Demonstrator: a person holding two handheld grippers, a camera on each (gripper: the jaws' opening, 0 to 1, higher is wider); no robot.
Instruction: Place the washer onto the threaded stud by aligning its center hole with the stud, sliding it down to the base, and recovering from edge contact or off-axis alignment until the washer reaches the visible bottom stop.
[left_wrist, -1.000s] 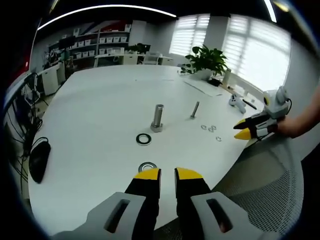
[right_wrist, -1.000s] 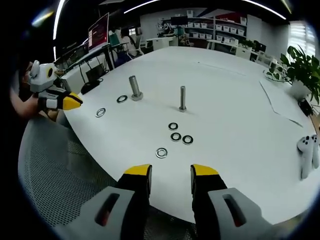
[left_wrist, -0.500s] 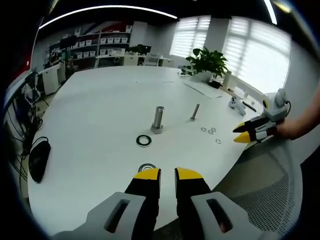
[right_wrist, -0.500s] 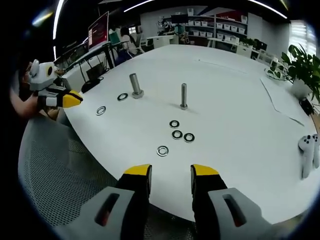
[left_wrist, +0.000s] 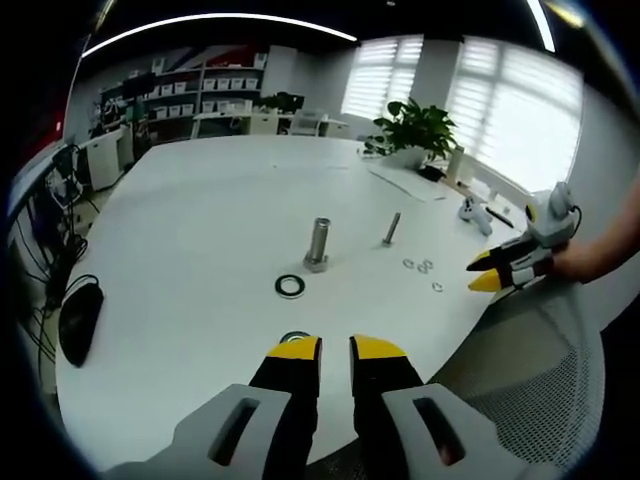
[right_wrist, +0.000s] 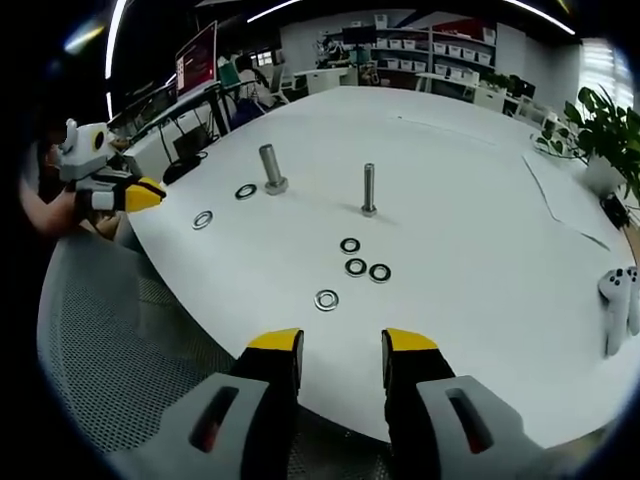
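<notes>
Washers, flat steel rings (right_wrist: 326, 299), lie on the smooth white table (right_wrist: 460, 220) just beyond the spread, empty right gripper (right_wrist: 342, 345), the slim threaded stud (right_wrist: 369, 190) standing upright farther off.

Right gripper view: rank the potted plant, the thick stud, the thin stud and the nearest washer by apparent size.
1. Potted plant, partly cut off.
2. Thick stud and thin stud: alike in height, the thick one wider.
3. Nearest washer, smallest, though closest to the camera.
</notes>
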